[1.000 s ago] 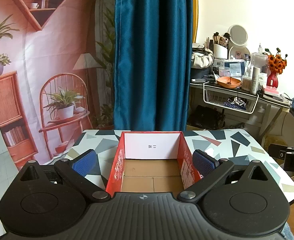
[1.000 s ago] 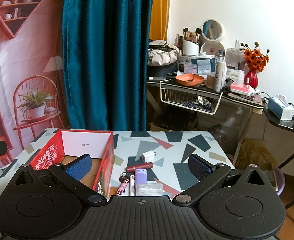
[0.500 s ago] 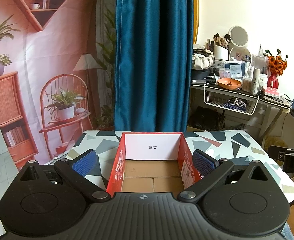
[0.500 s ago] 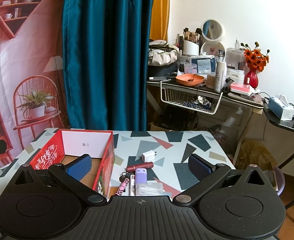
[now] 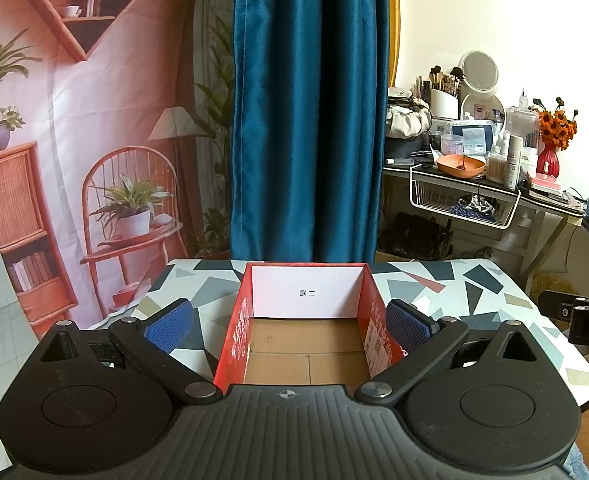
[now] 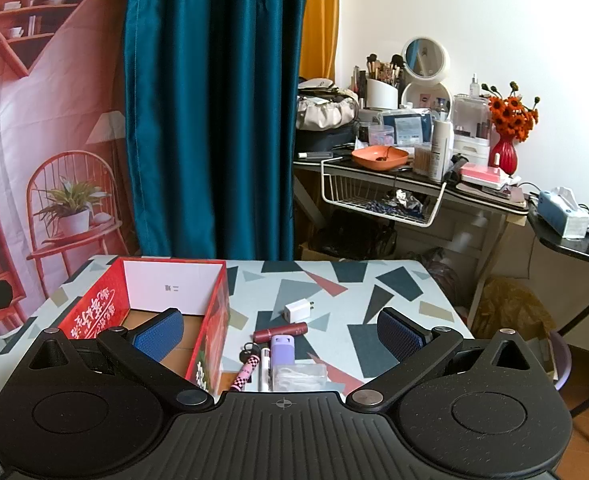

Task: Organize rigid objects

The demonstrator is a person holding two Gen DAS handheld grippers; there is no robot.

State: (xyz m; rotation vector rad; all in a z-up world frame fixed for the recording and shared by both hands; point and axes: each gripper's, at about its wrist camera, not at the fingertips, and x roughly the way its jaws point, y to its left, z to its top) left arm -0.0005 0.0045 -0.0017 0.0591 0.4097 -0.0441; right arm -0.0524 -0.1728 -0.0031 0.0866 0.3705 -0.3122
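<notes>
Jaws on both the left gripper (image 5: 288, 322) and right gripper (image 6: 280, 330) are spread wide, empty; red box (image 5: 308, 334) (looks empty, I think) sits on the tabletop (image 6: 374, 304) beside a white charger (image 6: 298, 309).

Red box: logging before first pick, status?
Both hand-held grippers open, holding nothing. Red box empty. Charger, lipstick loose on table, unobstructed.

I see the box (image 6: 174, 300) on the surface (image 6: 374, 292) at my ten o'clock, charger (image 6: 299, 309) at twelve beyond the tube (image 6: 280, 331), pen (image 6: 246, 372) and case (image 6: 300, 376) nearest me, all right of the box, cluttered desk (image 6: 474, 196) behind at two o'clock.
</notes>
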